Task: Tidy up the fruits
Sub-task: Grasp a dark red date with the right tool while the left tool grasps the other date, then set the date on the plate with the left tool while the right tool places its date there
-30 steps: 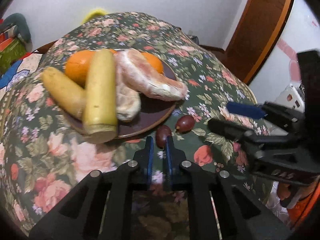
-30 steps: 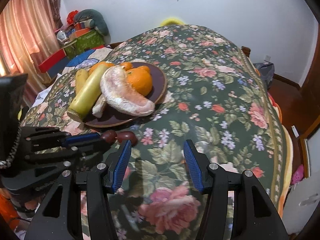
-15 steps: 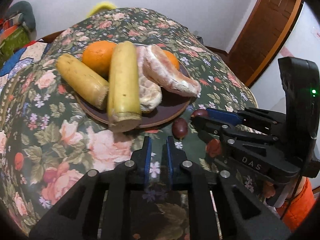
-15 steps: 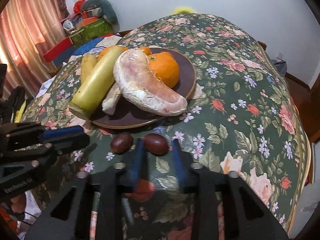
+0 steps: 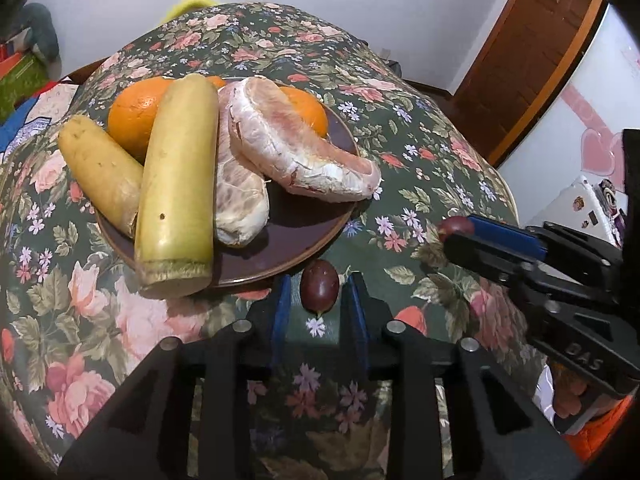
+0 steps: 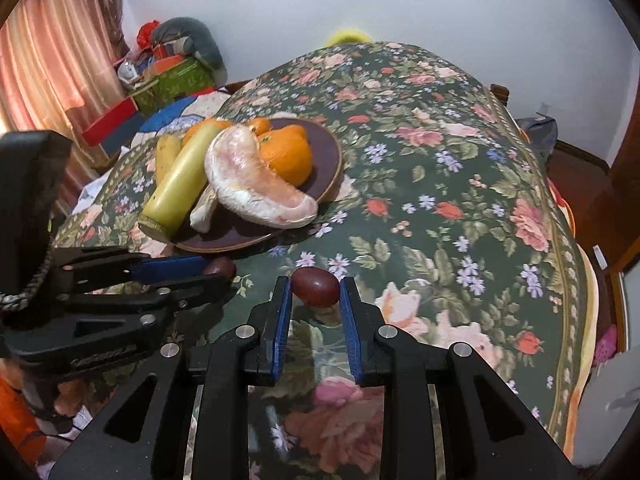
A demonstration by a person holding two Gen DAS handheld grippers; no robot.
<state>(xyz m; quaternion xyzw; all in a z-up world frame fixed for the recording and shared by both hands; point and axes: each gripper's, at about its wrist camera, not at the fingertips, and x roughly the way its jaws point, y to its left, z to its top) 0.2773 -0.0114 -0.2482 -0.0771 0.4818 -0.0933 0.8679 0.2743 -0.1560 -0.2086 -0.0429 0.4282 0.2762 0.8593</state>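
Beside the brown plate (image 5: 316, 236) on the floral bench (image 6: 440, 200), the left tool (image 5: 319, 294) stands spread around one dark grape (image 5: 319, 291); further right, the right tool (image 6: 315, 294) brackets another grape (image 6: 315, 285), jaws apart.

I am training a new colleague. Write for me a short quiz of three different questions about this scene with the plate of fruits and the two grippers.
1. True or false: the two small dark red fruits lie on the brown plate.
2. Multiple choice: what sits between the fingers of the left gripper? A) an orange B) a dark red fruit C) nothing
3. Fill the gap: the right gripper has a dark red fruit between its ____ pads.

Key
1. False: both lie on the floral tablecloth, near the plate's front rim.
2. B: the other dark red fruit.
3. Blue. The pads flank the fruit; I cannot tell if they press it.
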